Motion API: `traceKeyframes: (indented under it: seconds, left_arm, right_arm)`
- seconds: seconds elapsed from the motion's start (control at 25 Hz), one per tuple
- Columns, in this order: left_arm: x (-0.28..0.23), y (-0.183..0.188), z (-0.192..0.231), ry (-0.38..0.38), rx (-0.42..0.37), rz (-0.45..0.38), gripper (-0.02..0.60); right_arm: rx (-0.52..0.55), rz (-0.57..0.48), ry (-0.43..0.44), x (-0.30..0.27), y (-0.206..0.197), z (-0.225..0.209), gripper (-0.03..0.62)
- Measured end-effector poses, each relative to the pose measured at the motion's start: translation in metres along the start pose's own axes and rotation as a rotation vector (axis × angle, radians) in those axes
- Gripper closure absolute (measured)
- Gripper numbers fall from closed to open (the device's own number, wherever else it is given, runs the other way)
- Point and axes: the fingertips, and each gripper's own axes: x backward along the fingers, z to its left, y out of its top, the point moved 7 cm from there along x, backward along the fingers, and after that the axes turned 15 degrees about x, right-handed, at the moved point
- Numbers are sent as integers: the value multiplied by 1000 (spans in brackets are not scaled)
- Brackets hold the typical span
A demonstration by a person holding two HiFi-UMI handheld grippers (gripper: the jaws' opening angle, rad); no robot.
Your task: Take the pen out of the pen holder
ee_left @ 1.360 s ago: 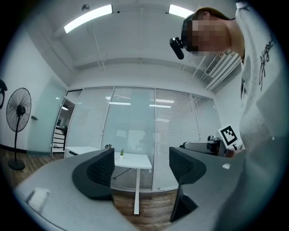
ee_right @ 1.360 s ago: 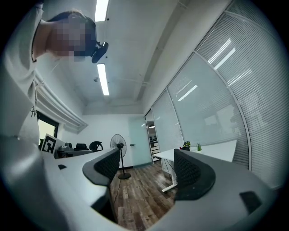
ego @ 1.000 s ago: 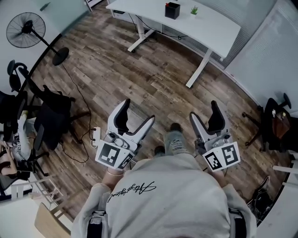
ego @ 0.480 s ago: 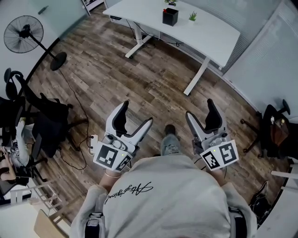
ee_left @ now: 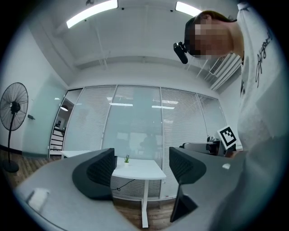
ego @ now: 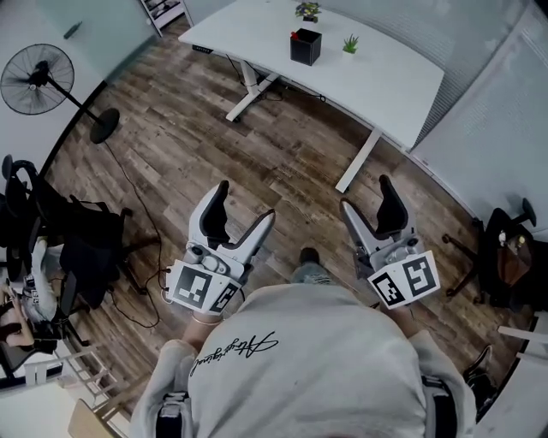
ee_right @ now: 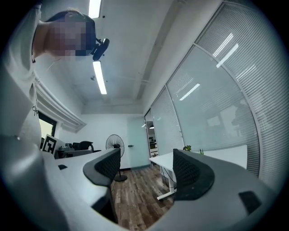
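Observation:
A black square pen holder [ego: 305, 46] stands on the white desk [ego: 377, 73] far ahead across the room, with a speck of red at its rim; no pen can be made out at this distance. My left gripper [ego: 242, 204] and right gripper [ego: 366, 195] are held in front of the person's body, well short of the desk, both open and with nothing in them. In the left gripper view the open gripper [ee_left: 142, 164] frames the desk [ee_left: 135, 169]. In the right gripper view the gripper [ee_right: 146, 169] is open as well, with the desk's end [ee_right: 165, 159] behind it.
Two small potted plants [ego: 349, 43] [ego: 307, 10] stand beside the holder. A standing fan [ego: 38, 79] is at the left wall, with office chairs [ego: 81, 235] and a floor cable below it. Another chair with a bag [ego: 509, 248] is at the right. Wood floor lies between me and the desk.
The desk and holder have come lower and nearer in the head view as the person walks toward them. Both grippers stay open and held in front.

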Motion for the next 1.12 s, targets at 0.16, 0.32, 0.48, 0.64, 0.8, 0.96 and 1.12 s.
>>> traceKeyframes:
  seconds: [0.16,0.32,0.48,0.64,0.8,0.96,1.12]
  left_arm:
    - [-35,1,11,19,-3,-16,221]
    - [-68,2,17,32,-19,-24,221]
    - [-95,4,22,52,-36,-38,221]
    - [-110,1,23,86,-53,-47,222]
    - [-119,-10,32,101,-25,-8,222]
    - [-125,-13,43,104,-7,-4,222]
    - [-140,-10,47,84,-8,-11,222]
  right_arm:
    - [7,-7,30,-24,-3,-29,247]
    - [8,-18,33,-38,-7,-62,252]
    - [0,-19,46,-54,-14,-90,255]
    - [-13,-23,74,-68,-22,-110,260]
    - [-50,-12,84,-81,-34,-117,260]
    - [-49,-4,86,-89,-41,-121,261]
    - [-55,-19,86,-95,-38,-126,263]
